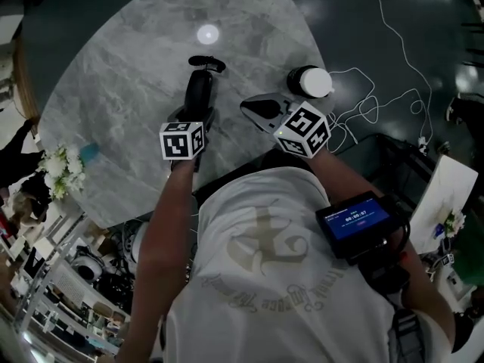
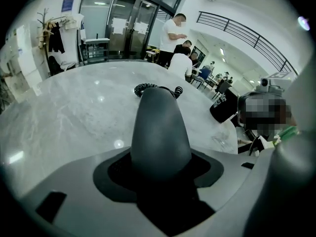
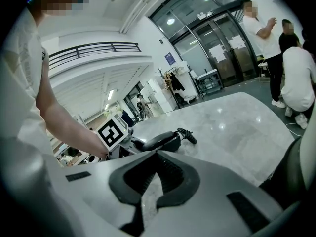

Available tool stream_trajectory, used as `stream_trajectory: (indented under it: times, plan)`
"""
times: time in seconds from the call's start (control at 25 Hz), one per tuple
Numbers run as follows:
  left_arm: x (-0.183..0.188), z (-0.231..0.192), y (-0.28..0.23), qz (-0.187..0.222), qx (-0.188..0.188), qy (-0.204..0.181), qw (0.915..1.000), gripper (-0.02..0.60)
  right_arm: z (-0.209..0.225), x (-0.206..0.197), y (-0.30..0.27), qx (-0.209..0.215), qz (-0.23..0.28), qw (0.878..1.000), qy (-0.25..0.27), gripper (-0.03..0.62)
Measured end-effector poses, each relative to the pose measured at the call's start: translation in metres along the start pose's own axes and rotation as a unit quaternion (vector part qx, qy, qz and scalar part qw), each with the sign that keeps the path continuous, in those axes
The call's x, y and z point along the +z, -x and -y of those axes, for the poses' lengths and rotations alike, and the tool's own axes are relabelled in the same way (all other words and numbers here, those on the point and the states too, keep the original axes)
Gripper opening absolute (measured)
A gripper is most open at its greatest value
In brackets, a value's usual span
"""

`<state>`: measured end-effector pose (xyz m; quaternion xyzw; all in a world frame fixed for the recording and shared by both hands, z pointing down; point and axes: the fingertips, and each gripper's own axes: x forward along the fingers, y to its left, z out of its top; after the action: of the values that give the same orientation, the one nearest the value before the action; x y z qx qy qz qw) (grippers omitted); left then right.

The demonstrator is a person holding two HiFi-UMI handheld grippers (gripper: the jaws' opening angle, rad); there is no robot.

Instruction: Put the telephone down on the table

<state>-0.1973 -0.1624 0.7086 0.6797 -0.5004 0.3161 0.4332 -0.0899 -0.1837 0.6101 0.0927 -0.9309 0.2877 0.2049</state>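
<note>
The black telephone handset [image 1: 199,91] lies lengthwise over the grey marble table [image 1: 121,89], its coiled cord [image 1: 208,63] at the far end. My left gripper [image 1: 197,119] is shut on the handset's near end; in the left gripper view the handset [image 2: 160,127] fills the gap between the jaws. In the right gripper view the handset [image 3: 160,141] sits low over the table, but I cannot tell whether it touches it. My right gripper [image 1: 255,109] hovers just right of the handset. Its jaws [image 3: 157,154] are shut with nothing held.
A black cylinder with a white lid [image 1: 310,82] stands on the table's right edge, close to the right gripper. White cables [image 1: 378,104] trail on the dark floor beyond. White flowers [image 1: 62,169] sit at the table's left edge. People [image 2: 177,48] stand past the far side.
</note>
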Motion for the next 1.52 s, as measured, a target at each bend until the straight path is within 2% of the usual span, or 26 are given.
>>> stream_trajectory:
  times: [0.72, 1.04, 1.52]
  plan:
    - [-0.022, -0.028, -0.01, -0.02, 0.048, -0.043, 0.9978, 0.291, -0.004, -0.012, -0.002, 0.005, -0.003, 1.0, 0.0, 0.015]
    - [-0.023, -0.047, 0.014, 0.01, 0.066, -0.044, 0.9968, 0.318, -0.019, -0.012, -0.013, 0.03, -0.011, 0.999, 0.023, 0.015]
    - [-0.027, -0.021, 0.061, 0.065, 0.099, -0.029, 0.9926, 0.319, -0.026, -0.012, 0.002, 0.063, -0.003, 0.996, 0.059, 0.015]
